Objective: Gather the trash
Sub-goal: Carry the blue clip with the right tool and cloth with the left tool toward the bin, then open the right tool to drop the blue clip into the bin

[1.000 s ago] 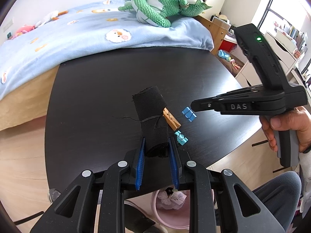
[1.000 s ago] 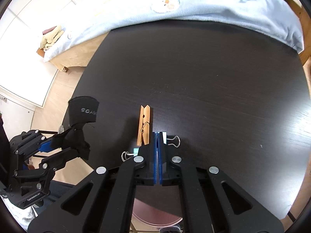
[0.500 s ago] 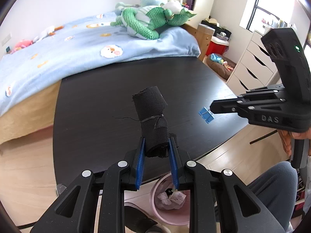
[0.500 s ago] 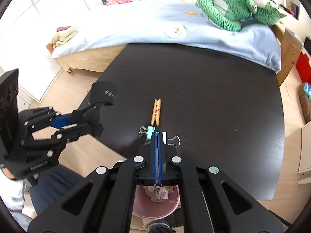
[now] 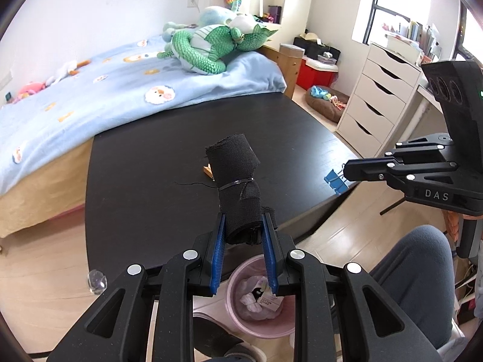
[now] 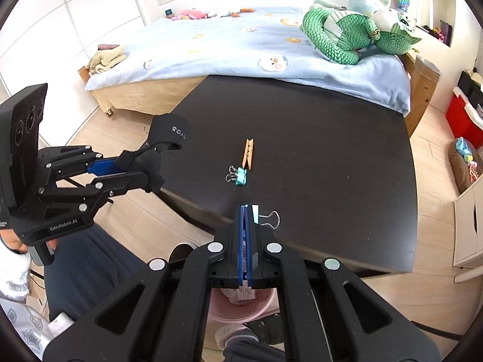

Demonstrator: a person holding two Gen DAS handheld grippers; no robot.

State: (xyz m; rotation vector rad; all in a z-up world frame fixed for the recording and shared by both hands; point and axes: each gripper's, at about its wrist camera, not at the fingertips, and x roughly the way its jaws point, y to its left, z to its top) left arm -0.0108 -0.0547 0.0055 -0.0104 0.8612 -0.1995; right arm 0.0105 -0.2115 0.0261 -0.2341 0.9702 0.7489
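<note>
Mid-carry, by the look of it: both loads lifted off the table (image 6: 347, 157) and held over its near edge. Left claw (image 5: 243, 241) pinching a black cloth roll (image 5: 237, 181) by its lower end. Right claw (image 6: 245, 211) pressed together on a blue clip (image 5: 335, 181), wire handles poking out right. Pink bin (image 5: 262, 301) on the floor below, near side, already holding scraps. Next, probably: bring each claw over the bin, then spread. Left on the table: peg (image 6: 248, 157) and teal clip (image 6: 240, 176), touching.

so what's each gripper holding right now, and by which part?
Left gripper: black fabric roll, pinched at its lower end. Right gripper: blue binder clip, clamped by its body.
</note>
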